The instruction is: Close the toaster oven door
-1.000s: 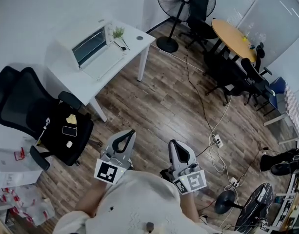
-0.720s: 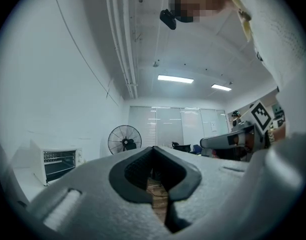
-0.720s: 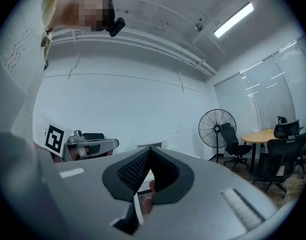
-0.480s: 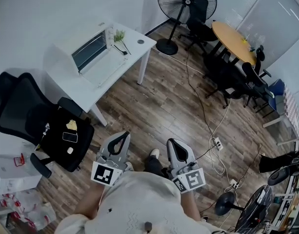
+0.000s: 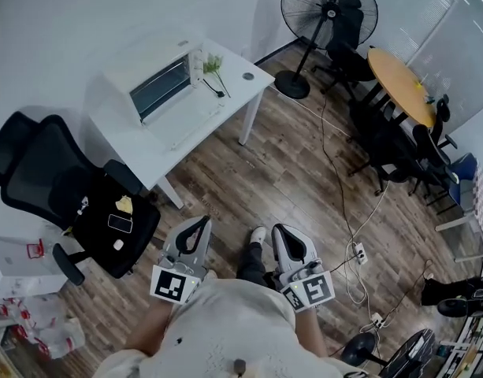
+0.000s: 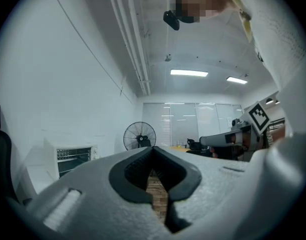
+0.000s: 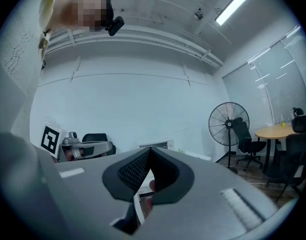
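Observation:
The white toaster oven stands on a white table by the wall, its door folded down flat in front of the dark cavity. Both grippers are held level near the person's body, far from the oven across the wood floor. My left gripper is shut with nothing in it, and so is my right gripper. In the left gripper view the shut jaw tips of my left gripper point past the toaster oven. In the right gripper view the toaster oven shows just above my right gripper.
A black office chair with a phone on its seat stands left of the path to the table. A small plant sits beside the oven. A floor fan, a round wooden table with chairs, and floor cables lie to the right.
The person has stepped toward the white table, carrying both grippers forward. A foot now shows between the grippers. The jaws stay as they were.

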`<state>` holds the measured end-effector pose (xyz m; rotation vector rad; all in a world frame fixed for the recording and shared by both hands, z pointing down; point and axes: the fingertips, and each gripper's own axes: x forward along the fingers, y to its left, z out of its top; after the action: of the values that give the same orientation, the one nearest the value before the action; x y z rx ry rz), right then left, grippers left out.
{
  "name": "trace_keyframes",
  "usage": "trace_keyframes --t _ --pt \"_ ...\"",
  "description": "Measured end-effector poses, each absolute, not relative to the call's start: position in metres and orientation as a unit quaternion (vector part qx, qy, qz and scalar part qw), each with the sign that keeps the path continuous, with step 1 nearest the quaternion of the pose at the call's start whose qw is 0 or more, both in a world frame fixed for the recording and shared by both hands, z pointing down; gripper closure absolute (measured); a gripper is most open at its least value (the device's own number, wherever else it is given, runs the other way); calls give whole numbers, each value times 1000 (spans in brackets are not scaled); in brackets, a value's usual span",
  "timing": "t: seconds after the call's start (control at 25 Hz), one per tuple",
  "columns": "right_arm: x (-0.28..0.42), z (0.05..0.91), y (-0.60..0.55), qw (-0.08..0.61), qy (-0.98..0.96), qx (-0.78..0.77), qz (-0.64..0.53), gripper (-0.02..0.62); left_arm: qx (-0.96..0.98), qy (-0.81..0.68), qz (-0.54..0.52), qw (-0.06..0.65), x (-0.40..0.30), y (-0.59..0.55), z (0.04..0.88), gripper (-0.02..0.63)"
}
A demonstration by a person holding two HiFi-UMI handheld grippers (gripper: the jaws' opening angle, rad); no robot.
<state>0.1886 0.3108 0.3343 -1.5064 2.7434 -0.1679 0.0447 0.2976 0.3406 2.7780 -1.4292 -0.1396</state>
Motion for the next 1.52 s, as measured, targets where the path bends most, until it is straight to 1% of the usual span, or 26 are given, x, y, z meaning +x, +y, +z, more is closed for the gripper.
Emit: trace_keyframes --t 0.36,0.84,1.24,1.52 --pt "215 332 221 3 894 -444 -60 586 874 -484 -40 6 79 223 334 603" --pt "262 324 115 10 927 -371 -57 586 827 -560 -45 0 124 139 324 603" --pt "308 325 57 8 942 -331 -50 586 796 -605 -28 -12 156 99 337 603" --pt "308 332 26 11 946 -315 -73 586 778 -627 -38 4 158 76 335 603"
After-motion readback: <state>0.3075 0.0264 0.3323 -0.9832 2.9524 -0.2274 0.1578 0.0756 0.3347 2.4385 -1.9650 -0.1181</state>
